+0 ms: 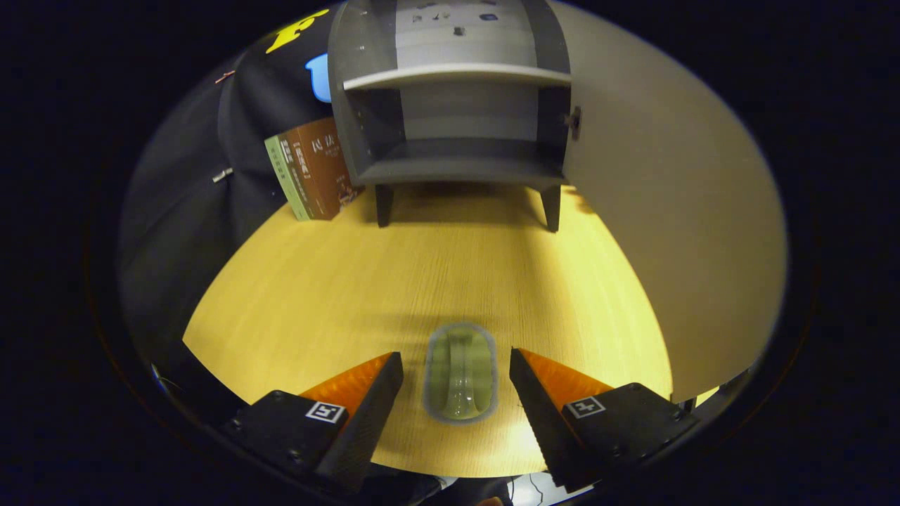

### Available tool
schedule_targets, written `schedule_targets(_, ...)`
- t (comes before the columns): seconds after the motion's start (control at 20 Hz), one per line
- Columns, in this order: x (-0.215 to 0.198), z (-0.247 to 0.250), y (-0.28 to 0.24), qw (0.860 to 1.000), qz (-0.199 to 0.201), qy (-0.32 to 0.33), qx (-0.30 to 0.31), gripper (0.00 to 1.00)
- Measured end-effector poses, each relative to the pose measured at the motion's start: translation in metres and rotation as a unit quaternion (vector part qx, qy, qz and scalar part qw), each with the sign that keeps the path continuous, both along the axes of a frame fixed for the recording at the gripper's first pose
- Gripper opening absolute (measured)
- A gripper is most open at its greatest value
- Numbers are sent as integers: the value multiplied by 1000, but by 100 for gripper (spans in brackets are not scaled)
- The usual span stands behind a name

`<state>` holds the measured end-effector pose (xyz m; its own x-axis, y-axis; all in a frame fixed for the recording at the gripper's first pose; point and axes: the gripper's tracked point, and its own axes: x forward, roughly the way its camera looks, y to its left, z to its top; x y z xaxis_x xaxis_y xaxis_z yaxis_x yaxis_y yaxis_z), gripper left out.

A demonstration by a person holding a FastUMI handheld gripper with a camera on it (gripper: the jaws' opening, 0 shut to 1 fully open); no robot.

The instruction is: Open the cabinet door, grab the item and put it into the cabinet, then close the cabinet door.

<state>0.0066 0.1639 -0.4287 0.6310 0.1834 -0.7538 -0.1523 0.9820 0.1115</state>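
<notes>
The gripper (457, 383) is being held wide open, gripping nothing, its fingers straddling the small green item (460, 372) lying on the wooden table (316, 295), seemingly for grasping. Beyond, the cabinet (457, 119) is standing with its door (661, 225) swung open, ready for loading.

One cabinet (457, 112) with two shelves, one door (668, 232), two books (313, 169), one green item (460, 372).

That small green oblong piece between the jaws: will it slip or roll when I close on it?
The green piece lies flat on the table, so rolling seems unlikely. Its glossy, rounded look suggests a hard, possibly slippery surface. The gripper is open, jaws either side of it; its low profile may leave little to pinch.
</notes>
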Motion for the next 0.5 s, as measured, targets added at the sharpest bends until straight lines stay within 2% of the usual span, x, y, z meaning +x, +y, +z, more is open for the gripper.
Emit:
schedule_targets(0.1, -2, -20, 0, 1000, 2, 19, -12, 87)
schedule_targets(0.15, -3, -29, 0, 999, 3, 29, -18, 76)
schedule_targets(0.25, -6, -45, 2, 999, 3, 48, -24, 62)
schedule_targets(0.4, 15, -55, 2, 999, -13, 32, -28, 39)
schedule_targets(0.5, 4, -43, -1, 999, -17, 39, -31, 24)
